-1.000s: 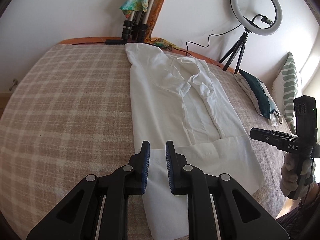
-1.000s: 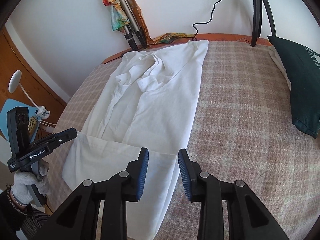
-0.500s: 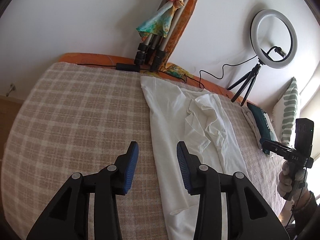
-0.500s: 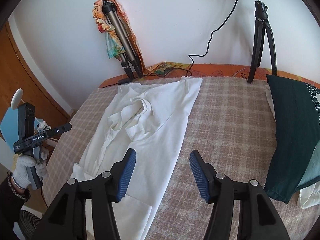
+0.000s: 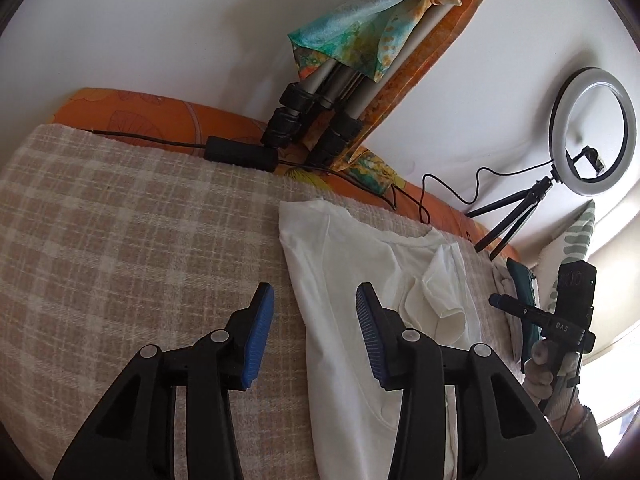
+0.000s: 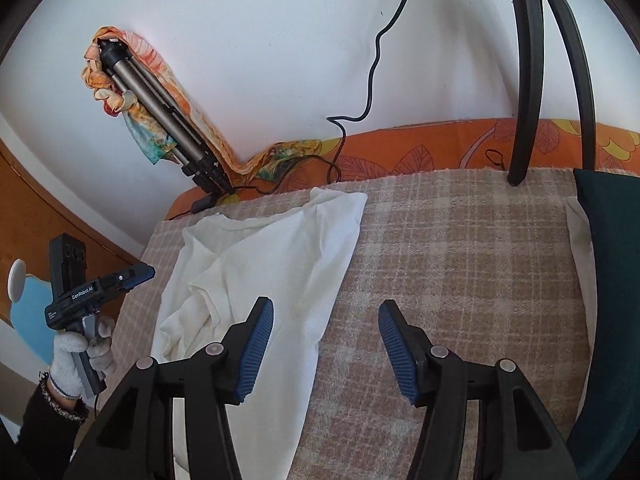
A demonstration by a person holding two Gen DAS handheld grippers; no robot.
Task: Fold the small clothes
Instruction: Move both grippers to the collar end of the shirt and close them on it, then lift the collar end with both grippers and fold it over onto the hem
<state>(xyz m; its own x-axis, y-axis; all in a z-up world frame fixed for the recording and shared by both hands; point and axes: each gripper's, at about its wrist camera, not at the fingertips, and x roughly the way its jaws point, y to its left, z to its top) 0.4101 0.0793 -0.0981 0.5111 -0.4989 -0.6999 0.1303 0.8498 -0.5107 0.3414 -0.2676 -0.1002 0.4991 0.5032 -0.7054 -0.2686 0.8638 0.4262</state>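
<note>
A white T-shirt lies lengthwise on the checked beige blanket, its sides folded in and a sleeve bunched near the middle. It also shows in the right wrist view. My left gripper is open and empty, above the shirt's left edge near the collar end. My right gripper is open and empty, above the shirt's right edge. Each gripper appears in the other's view, the right one and the left one.
A folded tripod wrapped in a colourful scarf leans on the wall at the bed's head. A ring light on a tripod stands at the back right. A dark green garment lies at the right. Cables run along the orange bed edge.
Both grippers have opened wider and moved forward along the shirt from its folded hem end toward the collar end. The shirt lies still.
</note>
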